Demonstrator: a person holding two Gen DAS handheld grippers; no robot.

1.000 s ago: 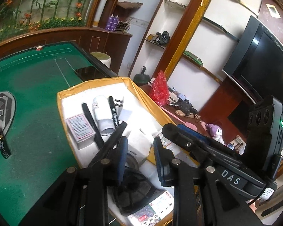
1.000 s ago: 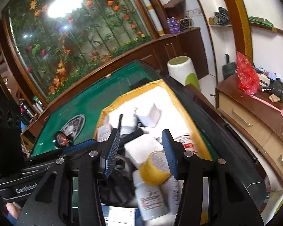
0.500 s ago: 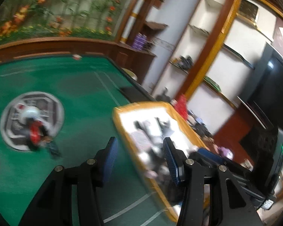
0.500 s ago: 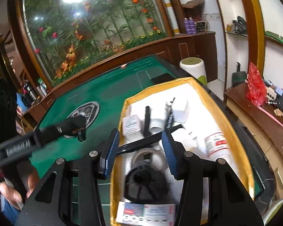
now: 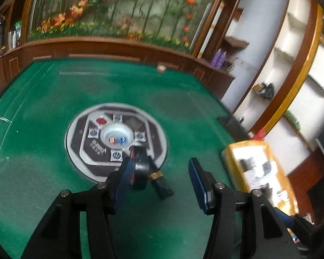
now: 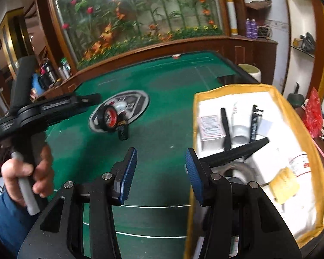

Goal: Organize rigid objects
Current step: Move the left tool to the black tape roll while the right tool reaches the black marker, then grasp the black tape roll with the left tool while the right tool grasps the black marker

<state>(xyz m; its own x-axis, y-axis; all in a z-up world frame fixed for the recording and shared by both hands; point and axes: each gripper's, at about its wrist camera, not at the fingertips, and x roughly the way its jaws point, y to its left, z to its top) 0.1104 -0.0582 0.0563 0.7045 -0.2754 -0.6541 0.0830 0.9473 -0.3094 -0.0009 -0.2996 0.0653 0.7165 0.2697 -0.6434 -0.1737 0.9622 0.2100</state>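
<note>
Tool tips come first: the left tool [image 5: 161,164] has just been opening and stands spread with nothing pinched. The right tool [image 6: 161,153] is also spread and empty over the green table [image 6: 162,112], beside the yellow-edged box [image 6: 235,87].

Just beyond the left tool's tips a black tape roll [image 5: 140,172] stands on edge, next to a small black bottle with a gold collar [image 5: 162,183] lying flat. Both sit at the rim of the table's centre disc [image 5: 80,138].

The roll looks light and stiff but may wheel away, so pinching its two flat faces seems safest. The bottle is probably smooth and slippery and best gripped mid-body.
</note>
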